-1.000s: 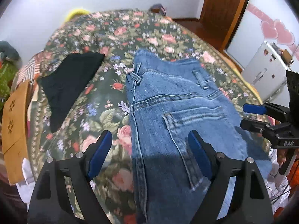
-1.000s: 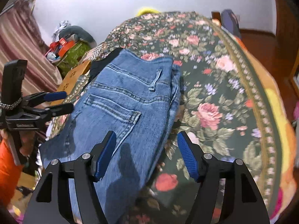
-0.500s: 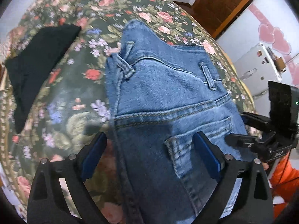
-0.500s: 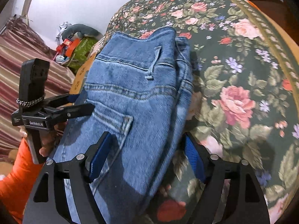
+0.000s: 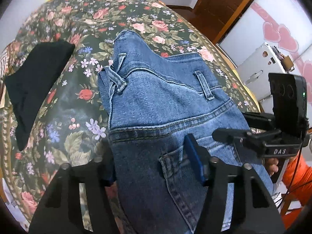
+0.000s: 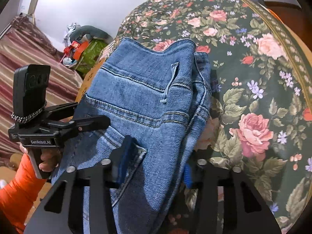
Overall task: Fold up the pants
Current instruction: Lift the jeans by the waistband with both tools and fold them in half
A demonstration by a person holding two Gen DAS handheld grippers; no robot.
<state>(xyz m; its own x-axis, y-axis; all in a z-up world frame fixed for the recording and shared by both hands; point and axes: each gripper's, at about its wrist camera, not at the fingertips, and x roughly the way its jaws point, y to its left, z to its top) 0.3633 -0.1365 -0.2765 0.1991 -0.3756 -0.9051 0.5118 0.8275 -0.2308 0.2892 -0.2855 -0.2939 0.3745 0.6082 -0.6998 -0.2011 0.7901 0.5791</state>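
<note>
A bed [image 5: 58,29] with a dark rose-patterned cover fills both views. The blue jeans [image 5: 156,107], already doubled lengthwise with the back pocket up, lie in the middle of the bed, waistband toward the far edge, legs running to the near edge where you stand. A black garment [image 5: 33,81] lies well apart, by the bed's left edge.

You appear to be gripping the jeans below the waistband to make the next fold. To do it well, I'd judge you should take both denim layers on each long edge at the same level, then lift evenly so the fold line stays straight.

Your left tongs [image 5: 154,167] are about half open and closing, with the jeans' left edge between the jaws; 1 blue pad [image 5: 195,159] rests on the pocket, the other is hidden under the cloth. Your right tongs [image 6: 156,161] are narrower and also closing, straddling the right edge. Whether either has firm hold yet, I cannot tell.
</note>
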